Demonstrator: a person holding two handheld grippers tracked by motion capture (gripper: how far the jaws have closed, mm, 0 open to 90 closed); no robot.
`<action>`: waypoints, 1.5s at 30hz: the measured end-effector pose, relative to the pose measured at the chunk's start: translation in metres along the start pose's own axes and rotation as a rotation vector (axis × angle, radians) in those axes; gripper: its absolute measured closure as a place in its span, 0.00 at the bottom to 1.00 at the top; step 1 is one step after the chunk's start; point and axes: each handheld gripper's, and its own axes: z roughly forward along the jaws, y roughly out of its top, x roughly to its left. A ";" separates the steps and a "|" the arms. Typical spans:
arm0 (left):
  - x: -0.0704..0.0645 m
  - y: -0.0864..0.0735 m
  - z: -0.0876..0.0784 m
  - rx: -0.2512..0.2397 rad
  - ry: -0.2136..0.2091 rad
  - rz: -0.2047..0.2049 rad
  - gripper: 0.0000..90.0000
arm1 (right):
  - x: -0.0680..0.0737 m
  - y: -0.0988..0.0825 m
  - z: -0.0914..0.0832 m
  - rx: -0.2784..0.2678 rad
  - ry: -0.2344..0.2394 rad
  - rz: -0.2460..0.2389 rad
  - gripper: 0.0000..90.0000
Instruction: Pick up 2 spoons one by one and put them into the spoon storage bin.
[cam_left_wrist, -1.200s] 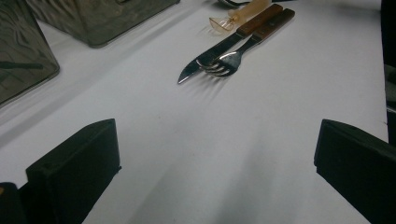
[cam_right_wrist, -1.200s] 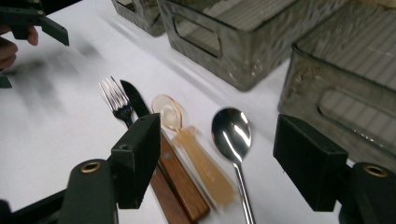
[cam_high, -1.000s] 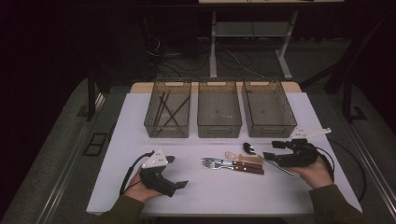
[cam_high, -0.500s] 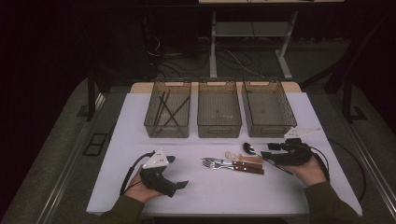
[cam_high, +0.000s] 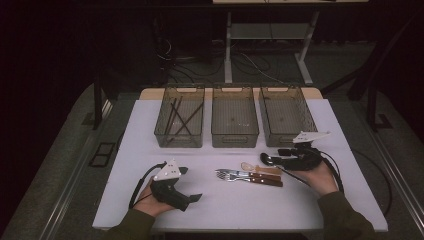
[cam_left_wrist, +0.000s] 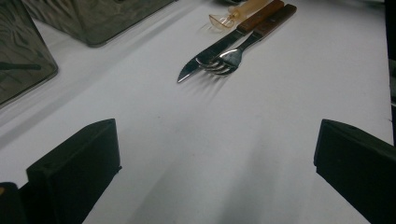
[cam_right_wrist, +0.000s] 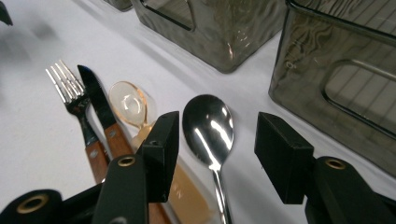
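High view: the metal spoon (cam_high: 265, 159) lies on the white bench (cam_high: 125, 165) at the right end of the cutlery group, in front of the right bin (cam_high: 286, 116). The right tongs (cam_high: 281, 156) point left at its bowl, held low in the person's right hand (cam_high: 316, 176). The left tongs (cam_high: 192, 197) rest on the bench in the left hand (cam_high: 150, 200), well apart from the cutlery.

Left gripper view: the left tongs (cam_left_wrist: 217, 163) stand spread wide over bare bench, nothing between the jaws. The knife (cam_left_wrist: 229, 42) and fork (cam_left_wrist: 243, 49) lie farther off.

Right gripper view: the right tongs (cam_right_wrist: 217, 154) straddle the spoon (cam_right_wrist: 208, 128), its bowl just ahead of the tips and its handle running back between the jaws. The jaws have just been closing and stand half spread, and neither pad touches the spoon. The amber plastic spoon (cam_right_wrist: 128, 103) lies just left.
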 end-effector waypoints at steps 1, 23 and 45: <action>0.000 0.000 0.000 -0.001 0.000 0.001 0.00 | 0.000 0.001 0.002 0.002 0.004 0.006 0.54; 0.000 0.000 0.000 0.001 0.001 0.007 0.00 | -0.003 0.001 0.030 0.063 0.000 -0.033 0.56; -0.001 0.001 0.000 0.000 0.003 0.010 0.00 | 0.009 -0.002 0.034 0.118 -0.027 -0.175 0.66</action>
